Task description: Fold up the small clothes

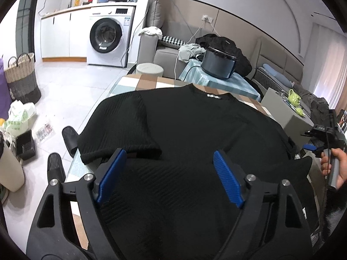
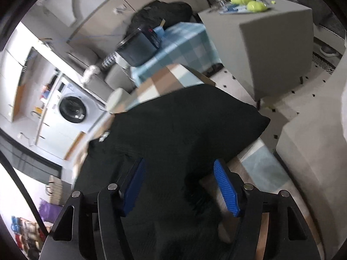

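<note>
right under the left gripper [image 1: 167, 177] lies the black top [image 1: 184, 134], spread flat on the checked table [image 1: 151, 82], its neck at the far end. the jaws stand apart above the cloth and hold nothing. one short sleeve [image 1: 121, 130] is folded in just ahead, on the left side. the right gripper [image 2: 181, 186] is open too, over the top's other edge, with nothing pinched. the top hangs off the table there, so a weak pinch could let it slide down to the floor.
</note>
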